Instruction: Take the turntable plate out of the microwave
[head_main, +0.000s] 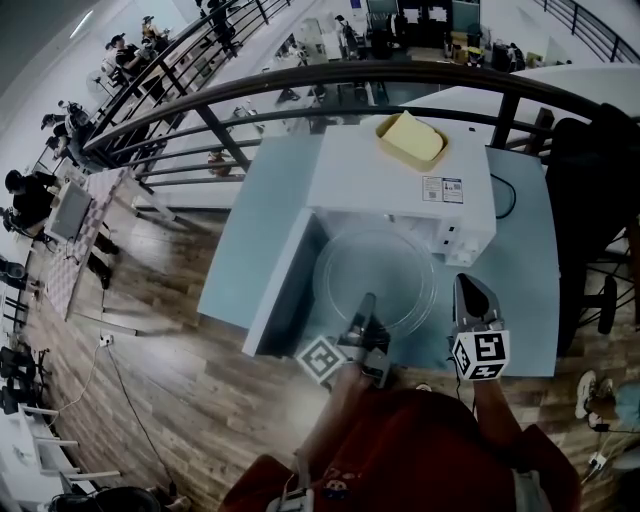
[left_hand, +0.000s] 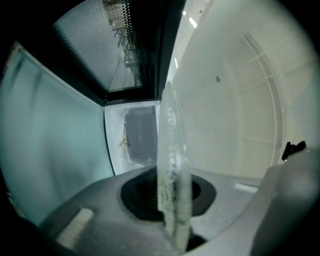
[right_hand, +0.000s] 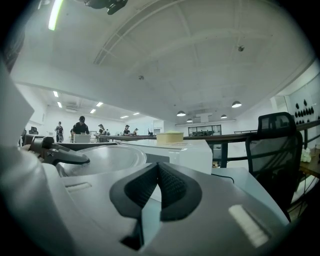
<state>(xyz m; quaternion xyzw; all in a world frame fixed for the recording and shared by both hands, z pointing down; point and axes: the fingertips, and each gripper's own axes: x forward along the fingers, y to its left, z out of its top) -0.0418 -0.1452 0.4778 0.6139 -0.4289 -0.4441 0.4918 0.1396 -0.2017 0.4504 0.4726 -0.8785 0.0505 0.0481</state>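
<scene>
Turntable plate (head_main: 375, 280), a clear glass disc, is held roughly level in front of a white microwave (head_main: 400, 185), over the near half of a pale blue table (head_main: 255, 230). Its far rim lies close to the oven's open front, and it is unclear whether it has fully cleared the opening. The left gripper (head_main: 366, 303) pinches the plate's near rim. In the left gripper view the glass edge runs straight between the two dark pads, which press on it from either side.

The right gripper (right_hand: 157, 167) hovers just to the right of the plate, near the table's front right corner. Its ridged fingers are pressed together with nothing between them.

The microwave door (head_main: 280, 285) is swung out towards the table's left edge. A yellow tub (head_main: 410, 140) rests on top of the oven, and a black cable (head_main: 505, 195) curls on the table by its right side.

The table stands on a raised level with a wooden plank floor (head_main: 170, 370). A dark curved railing (head_main: 330, 80) runs along behind its far edge. A black office chair (head_main: 590, 170) stands beyond the right edge. Past the railing is a large, bright hall with a white ceiling and strip lights. Several people (right_hand: 80, 126) are at desks in the distance.
</scene>
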